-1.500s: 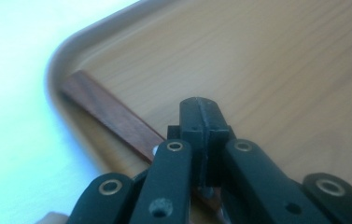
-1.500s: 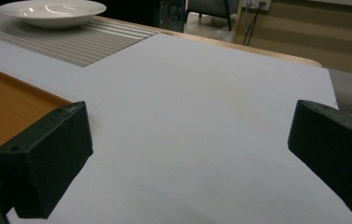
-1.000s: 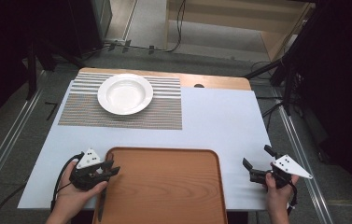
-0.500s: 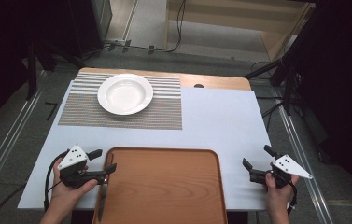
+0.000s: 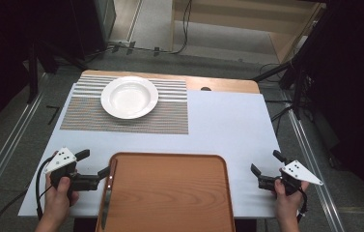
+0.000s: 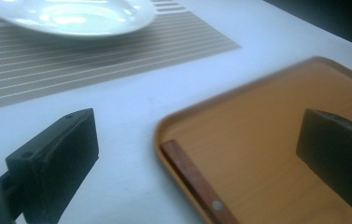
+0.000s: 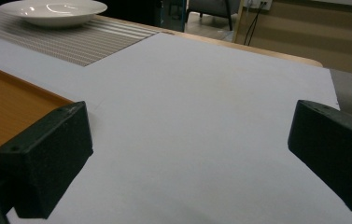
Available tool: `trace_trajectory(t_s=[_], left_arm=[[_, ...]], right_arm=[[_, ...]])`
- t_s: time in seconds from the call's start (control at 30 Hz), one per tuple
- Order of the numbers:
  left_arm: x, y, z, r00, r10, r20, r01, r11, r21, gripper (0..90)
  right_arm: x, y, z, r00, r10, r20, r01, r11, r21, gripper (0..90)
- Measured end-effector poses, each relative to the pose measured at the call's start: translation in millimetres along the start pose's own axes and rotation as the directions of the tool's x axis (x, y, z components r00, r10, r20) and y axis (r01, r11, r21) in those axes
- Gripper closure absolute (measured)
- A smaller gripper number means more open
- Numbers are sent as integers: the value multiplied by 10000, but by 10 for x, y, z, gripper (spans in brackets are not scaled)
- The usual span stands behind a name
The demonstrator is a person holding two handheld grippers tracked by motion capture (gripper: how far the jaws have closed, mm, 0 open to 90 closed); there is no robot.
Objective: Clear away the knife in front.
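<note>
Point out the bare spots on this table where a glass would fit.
The widest bare stretch is the white table right of the mat, running down past the tray toward the right gripper. The tray's middle and right are bare too; the knife lies along its left edge. The left is tighter: plate on the mat, left gripper by the tray.

a shallow white ceramic plate (image 5: pixel 129 97) rests on a striped beige woven placemat (image 5: pixel 126 108) at the far left corner of the table. a white sheet (image 5: pixel 228 125) covers the wooden table (image 5: pixel 228 85), leaving its far edge bare.
</note>
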State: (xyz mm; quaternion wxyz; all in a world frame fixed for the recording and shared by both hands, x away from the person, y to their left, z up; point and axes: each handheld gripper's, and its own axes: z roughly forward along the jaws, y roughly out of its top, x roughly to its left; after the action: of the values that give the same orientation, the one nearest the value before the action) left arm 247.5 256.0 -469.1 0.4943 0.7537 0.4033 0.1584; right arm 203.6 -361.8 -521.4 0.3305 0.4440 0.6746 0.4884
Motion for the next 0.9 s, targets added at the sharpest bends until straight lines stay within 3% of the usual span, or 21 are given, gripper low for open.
trace_trajectory(t_s=[0.2,0.63,0.9], left_arm=[[91,-16,-64,9988,-16,-484,2,9996,-288,0],[310,-57,-178,9965,-176,-816,133,9985,-531,0],[507,-95,-280,9918,-551,-1157,470,9963,-718,0]], right_arm=[[2,0,0,10000,16,-4,-16,10000,16,0],[4,0,1,10000,36,7,-36,10000,28,0],[3,0,1,10000,51,25,-51,10000,39,0]])
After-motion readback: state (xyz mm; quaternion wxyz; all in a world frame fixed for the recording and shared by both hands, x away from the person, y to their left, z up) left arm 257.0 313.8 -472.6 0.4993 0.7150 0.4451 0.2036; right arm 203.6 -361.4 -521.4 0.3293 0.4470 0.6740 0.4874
